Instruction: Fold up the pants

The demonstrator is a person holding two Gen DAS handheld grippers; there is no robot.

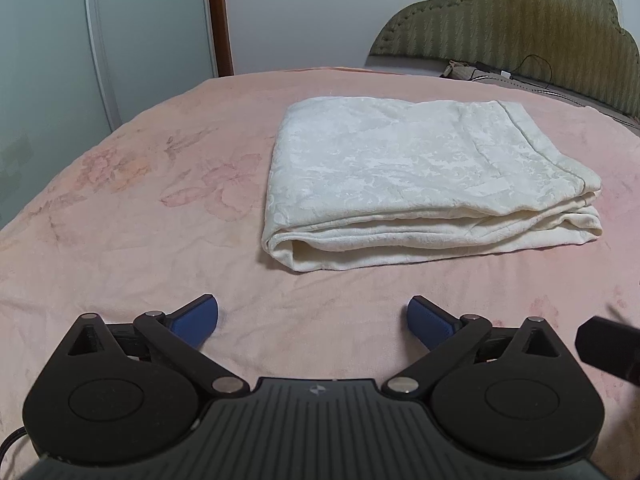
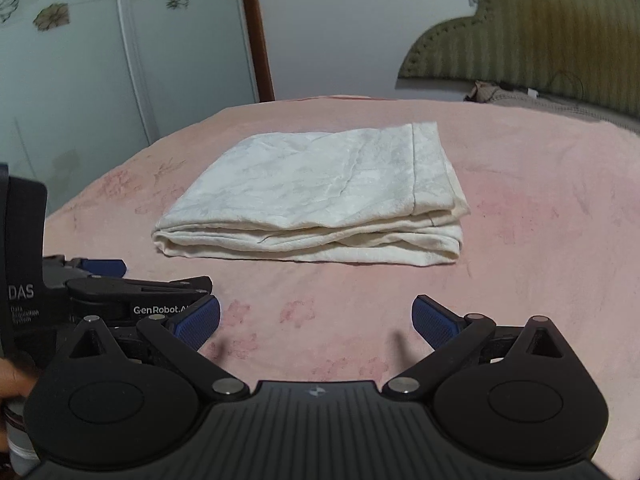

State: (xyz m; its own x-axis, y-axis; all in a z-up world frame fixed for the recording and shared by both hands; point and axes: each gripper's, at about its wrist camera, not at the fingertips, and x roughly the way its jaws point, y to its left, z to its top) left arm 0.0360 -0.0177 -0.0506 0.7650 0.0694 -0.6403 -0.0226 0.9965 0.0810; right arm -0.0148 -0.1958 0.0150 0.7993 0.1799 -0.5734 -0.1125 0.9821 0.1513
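1. Folded cream-white pants with a faint tone-on-tone damask pattern [image 1: 404,168].
2. Pale pink fleece bedspread [image 1: 140,248], with faded darker-pink flower prints.
3. Olive-green padded headboard with scalloped top [image 1: 532,36], chevron stitch pattern.
4. Frosted grey-green wardrobe doors [image 2: 72,80], with brown and outlined flower decals.
5. Black left gripper [image 1: 312,320], blue pads.
6. Black right gripper [image 2: 316,320], blue ribbed pads.

The left gripper [image 2: 100,280] reads "GenRobot.A" — and "DAS", "Data Acquisition System".
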